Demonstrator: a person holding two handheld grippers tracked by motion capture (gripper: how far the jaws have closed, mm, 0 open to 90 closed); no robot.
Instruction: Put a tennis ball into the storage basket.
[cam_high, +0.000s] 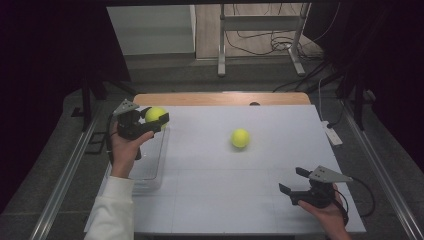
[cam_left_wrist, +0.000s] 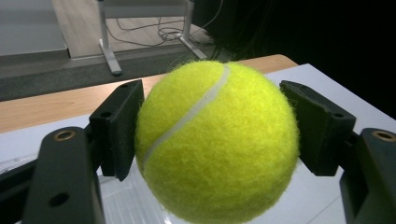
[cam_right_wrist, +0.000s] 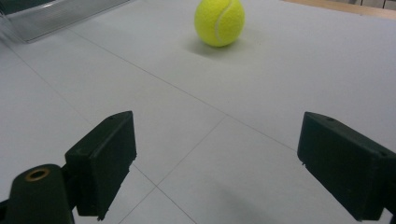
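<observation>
My left tongs grip a yellow ball above the clear tray at the bench's left edge; I can read no brand on its felt. My right tongs rest open near the front right corner, pointing at a second ball mid-bench.

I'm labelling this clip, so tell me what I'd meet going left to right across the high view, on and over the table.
Left gripper clamped on a tennis ball above the clear tray → loose tennis ball on the white table top → right gripper, jaws apart.
</observation>
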